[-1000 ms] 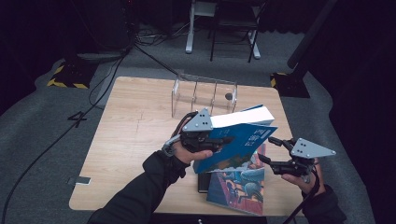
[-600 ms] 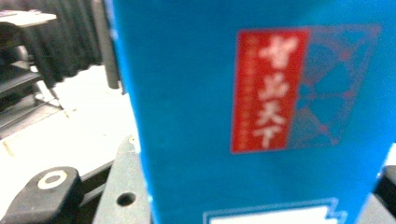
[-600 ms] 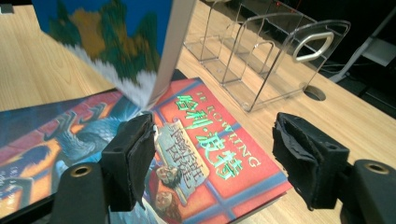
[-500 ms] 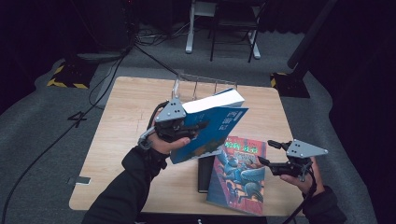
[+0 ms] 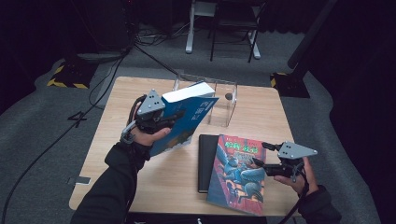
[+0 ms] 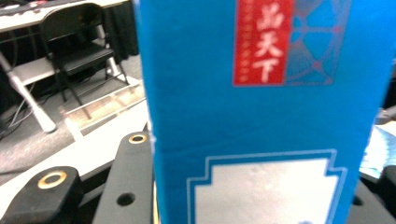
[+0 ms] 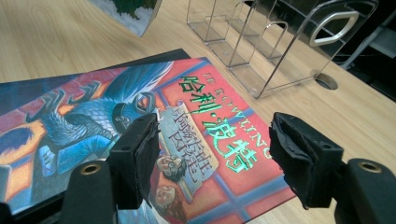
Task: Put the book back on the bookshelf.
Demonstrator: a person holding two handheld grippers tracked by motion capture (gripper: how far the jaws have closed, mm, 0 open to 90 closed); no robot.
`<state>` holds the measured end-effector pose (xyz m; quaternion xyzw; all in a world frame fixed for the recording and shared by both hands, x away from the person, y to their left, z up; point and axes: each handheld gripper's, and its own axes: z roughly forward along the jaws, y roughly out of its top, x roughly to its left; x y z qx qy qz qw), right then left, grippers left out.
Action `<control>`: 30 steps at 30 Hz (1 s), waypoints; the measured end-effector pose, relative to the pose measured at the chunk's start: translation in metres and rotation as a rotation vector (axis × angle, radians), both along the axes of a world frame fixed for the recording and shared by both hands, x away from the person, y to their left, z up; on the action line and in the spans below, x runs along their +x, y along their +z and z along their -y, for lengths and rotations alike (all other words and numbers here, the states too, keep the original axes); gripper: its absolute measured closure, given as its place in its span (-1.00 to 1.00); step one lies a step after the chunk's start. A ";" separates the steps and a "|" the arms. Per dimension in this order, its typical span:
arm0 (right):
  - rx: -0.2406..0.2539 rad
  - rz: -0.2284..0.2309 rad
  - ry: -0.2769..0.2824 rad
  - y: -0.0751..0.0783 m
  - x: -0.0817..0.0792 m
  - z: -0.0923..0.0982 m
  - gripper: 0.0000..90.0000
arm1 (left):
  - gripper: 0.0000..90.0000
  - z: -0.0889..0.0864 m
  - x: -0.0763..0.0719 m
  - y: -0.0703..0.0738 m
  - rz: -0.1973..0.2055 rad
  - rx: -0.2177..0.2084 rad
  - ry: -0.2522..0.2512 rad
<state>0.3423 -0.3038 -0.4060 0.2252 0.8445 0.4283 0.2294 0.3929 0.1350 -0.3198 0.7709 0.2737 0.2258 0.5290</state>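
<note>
Since a moment ago, the left gripper (image 5: 163,122) has carried the blue book (image 5: 184,121) leftward and toward the far side of the table, away from the right gripper (image 5: 259,154), so the colourful book that it was partly covering is now lying in plain view. Just now the left gripper is clamping the blue book between its jaws, with the book lifted clear of the wooden table (image 5: 116,121) and tilted, its white page edge facing up and its far corner reaching toward the clear acrylic book rack (image 5: 223,100) at the back of the table. In the left gripper view the blue cover (image 6: 261,116) is standing right between the black jaws, with a red label near its top.

Over on the other side, the right gripper is hovering low at the right edge of the colourful book (image 5: 238,172), which is lying flat on the table, partly overlapping a black book (image 5: 207,161) on its left side. Its jaws have just been closing a little, yet they are standing apart with nothing pressed between them; in the right gripper view the pads (image 7: 142,154) are sitting above the red and blue cover (image 7: 205,140), and the rack (image 7: 271,42) is standing beyond it.
</note>
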 end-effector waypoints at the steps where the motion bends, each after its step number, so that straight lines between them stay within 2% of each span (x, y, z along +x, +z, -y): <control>1: -0.007 -0.007 0.001 -0.002 0.001 -0.001 -0.26 | 0.35 -0.001 0.003 -0.001 -0.005 0.001 0.009; 6: -0.016 -0.015 0.001 -0.005 0.002 -0.002 -0.26 | 0.35 -0.002 0.020 -0.004 -0.019 0.013 0.060; 10: -0.018 -0.021 -0.001 -0.007 0.003 -0.002 -0.26 | 0.35 -0.004 0.032 -0.004 -0.030 -0.003 0.105; 17: -0.030 -0.023 -0.007 -0.009 0.003 -0.002 -0.26 | 0.35 -0.004 0.049 0.001 -0.018 -0.005 0.158; 22: -0.034 -0.024 -0.002 -0.010 0.003 -0.003 -0.26 | 0.35 0.004 0.060 0.005 -0.003 0.011 0.190; 25: -0.037 -0.029 -0.002 -0.011 0.004 -0.003 -0.26 | 0.35 0.009 0.067 0.006 0.002 0.005 0.211; 30: -0.048 -0.029 -0.004 -0.012 0.004 -0.003 -0.26 | 0.35 0.016 0.078 0.003 0.004 0.010 0.238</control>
